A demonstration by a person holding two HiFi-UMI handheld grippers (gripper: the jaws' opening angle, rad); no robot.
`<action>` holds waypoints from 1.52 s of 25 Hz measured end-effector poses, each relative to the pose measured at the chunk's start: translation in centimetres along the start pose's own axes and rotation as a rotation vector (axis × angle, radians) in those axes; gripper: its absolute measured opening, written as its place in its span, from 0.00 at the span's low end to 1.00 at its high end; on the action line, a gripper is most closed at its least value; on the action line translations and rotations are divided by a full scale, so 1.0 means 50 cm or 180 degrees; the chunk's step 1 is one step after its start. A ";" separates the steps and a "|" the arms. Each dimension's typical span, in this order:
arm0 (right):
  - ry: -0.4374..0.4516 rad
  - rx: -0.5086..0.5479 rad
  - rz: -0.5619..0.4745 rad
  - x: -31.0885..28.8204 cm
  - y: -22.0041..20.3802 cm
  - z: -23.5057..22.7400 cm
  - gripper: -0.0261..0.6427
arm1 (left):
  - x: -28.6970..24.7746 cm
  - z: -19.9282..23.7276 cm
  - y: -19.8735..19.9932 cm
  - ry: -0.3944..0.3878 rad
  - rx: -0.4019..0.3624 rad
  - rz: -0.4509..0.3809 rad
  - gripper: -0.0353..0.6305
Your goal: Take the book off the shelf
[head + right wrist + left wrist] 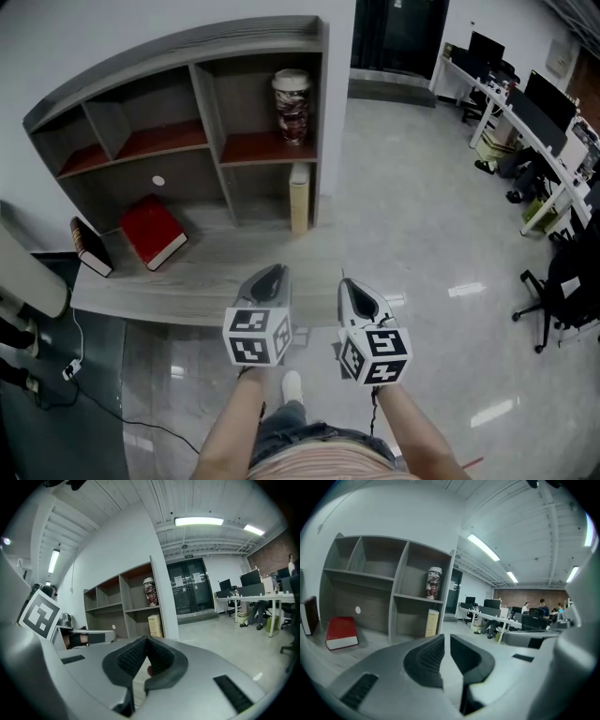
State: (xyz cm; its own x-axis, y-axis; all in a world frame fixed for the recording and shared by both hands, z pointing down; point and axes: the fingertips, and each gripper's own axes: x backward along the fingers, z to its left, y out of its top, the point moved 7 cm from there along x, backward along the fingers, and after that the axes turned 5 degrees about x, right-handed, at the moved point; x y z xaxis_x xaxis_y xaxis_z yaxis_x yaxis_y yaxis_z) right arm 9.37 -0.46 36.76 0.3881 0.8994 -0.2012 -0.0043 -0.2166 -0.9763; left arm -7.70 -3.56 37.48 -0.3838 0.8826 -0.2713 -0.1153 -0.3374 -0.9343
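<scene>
A cream book stands upright in the lower right compartment of the grey shelf unit; it also shows as the cream book in the left gripper view and the cream book in the right gripper view. A red book lies flat on the ledge at the left, with a dark book leaning beside it. My left gripper and right gripper hover side by side over the ledge's front edge, well short of the shelf. Both are shut and hold nothing, as the left gripper and right gripper show.
A patterned can stands on the red upper right shelf. Office desks with monitors and a black chair fill the right side. A cable runs along the floor at the left. Dark glass doors lie beyond the shelf.
</scene>
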 end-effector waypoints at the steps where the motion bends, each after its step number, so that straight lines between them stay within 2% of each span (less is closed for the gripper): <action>1: -0.0008 -0.0011 0.0012 -0.014 0.002 0.001 0.05 | -0.011 0.010 0.005 -0.0006 0.0029 0.0003 0.08; 6: -0.0096 -0.0032 0.0056 -0.074 0.013 -0.004 0.05 | -0.070 0.052 0.019 -0.0072 0.0119 0.0043 0.09; 9: -0.0165 -0.0014 0.0112 -0.100 0.015 -0.008 0.05 | -0.101 0.066 0.021 -0.0133 0.0150 0.0111 0.16; 12: -0.0232 -0.0040 0.0158 -0.121 0.012 -0.010 0.05 | -0.129 0.077 0.021 -0.0166 0.0120 0.0170 0.18; 19: -0.0355 -0.0112 0.0251 -0.158 0.004 -0.015 0.05 | -0.193 0.101 0.030 -0.0155 0.0009 0.0286 0.29; 29: -0.0427 -0.0140 0.0362 -0.197 -0.001 -0.075 0.05 | -0.303 0.113 0.033 0.0066 -0.0048 0.0382 0.41; 38: -0.0336 -0.0145 0.0534 -0.265 -0.007 -0.147 0.05 | -0.416 0.121 0.008 0.0311 -0.0007 0.0563 0.43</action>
State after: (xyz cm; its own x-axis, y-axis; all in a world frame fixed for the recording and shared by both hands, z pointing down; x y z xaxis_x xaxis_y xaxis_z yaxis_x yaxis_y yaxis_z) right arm 11.01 -15.09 40.37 0.2868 0.8835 -0.3703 -0.0181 -0.3815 -0.9242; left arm -5.33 -24.02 44.13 -0.3073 0.8373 -0.4523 -0.0520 -0.4893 -0.8706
